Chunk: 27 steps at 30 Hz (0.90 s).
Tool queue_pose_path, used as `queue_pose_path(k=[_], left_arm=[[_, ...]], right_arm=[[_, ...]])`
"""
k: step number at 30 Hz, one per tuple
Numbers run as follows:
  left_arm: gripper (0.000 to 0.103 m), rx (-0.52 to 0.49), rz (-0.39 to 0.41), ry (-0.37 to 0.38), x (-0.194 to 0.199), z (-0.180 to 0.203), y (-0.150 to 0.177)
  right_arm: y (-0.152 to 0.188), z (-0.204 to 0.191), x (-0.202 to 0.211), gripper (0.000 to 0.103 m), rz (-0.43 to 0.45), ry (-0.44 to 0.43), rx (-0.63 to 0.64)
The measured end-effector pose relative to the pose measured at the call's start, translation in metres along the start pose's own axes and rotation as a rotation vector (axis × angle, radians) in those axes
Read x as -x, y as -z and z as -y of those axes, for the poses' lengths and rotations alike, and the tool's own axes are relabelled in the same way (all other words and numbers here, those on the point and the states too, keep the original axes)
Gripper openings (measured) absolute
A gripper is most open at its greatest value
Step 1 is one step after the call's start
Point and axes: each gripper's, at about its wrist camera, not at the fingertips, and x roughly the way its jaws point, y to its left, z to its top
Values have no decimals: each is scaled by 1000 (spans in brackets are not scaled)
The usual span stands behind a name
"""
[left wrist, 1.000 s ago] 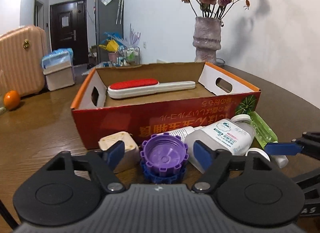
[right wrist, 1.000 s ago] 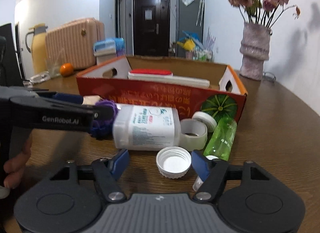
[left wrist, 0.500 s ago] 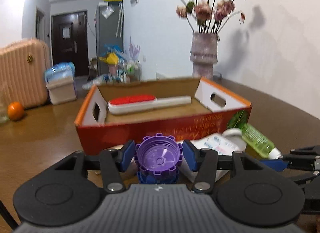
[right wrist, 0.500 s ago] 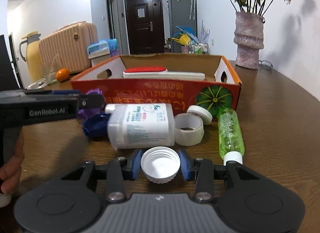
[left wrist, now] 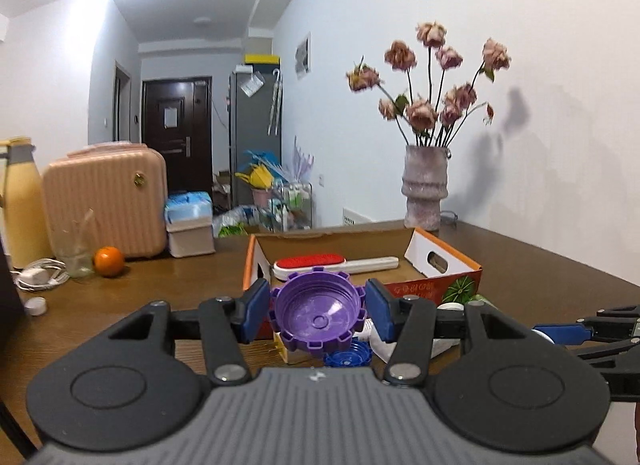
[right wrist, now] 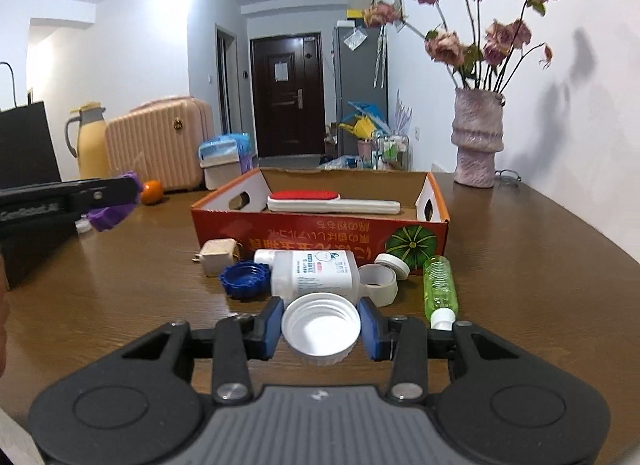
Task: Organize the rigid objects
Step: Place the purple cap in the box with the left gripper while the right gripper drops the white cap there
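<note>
Purple ridged plastic cap [left wrist: 318, 315] sits clenched in your left gripper [left wrist: 316, 311], raised above the wooden counter [right wrist: 520, 265]; your right gripper [right wrist: 320, 331] clamps a white plastic screw cap [right wrist: 320, 327] before the orange cardboard box [right wrist: 320, 231].

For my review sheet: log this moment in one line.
left gripper: holds purple cap | right gripper: holds white cap | box: brush only

A purple cap [left wrist: 318, 315], notched round its rim, hangs open side up, pinched at both sides, above the table. A white cap [right wrist: 320, 328], ribbed, is likewise pinched and raised. On the table before the orange box [right wrist: 320, 231] lie a blue cap [right wrist: 245, 273], white bottle [right wrist: 310, 272], tape roll [right wrist: 378, 279], green bottle [right wrist: 439, 289] and plug [right wrist: 218, 255].
</note>
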Motion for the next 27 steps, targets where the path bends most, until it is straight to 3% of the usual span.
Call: queue_pose_path(k=[8,17,27], left_arm=[[54,22,61,22,63,1,5],[54,23,112,46,107,7,8],[54,18,62,54,69,-4,18]], right_arm=[[7,-23,61,39,109,-12,14],[20,-33,108,39,164,-11,10],[19,-27,79,39,135,-1,0]])
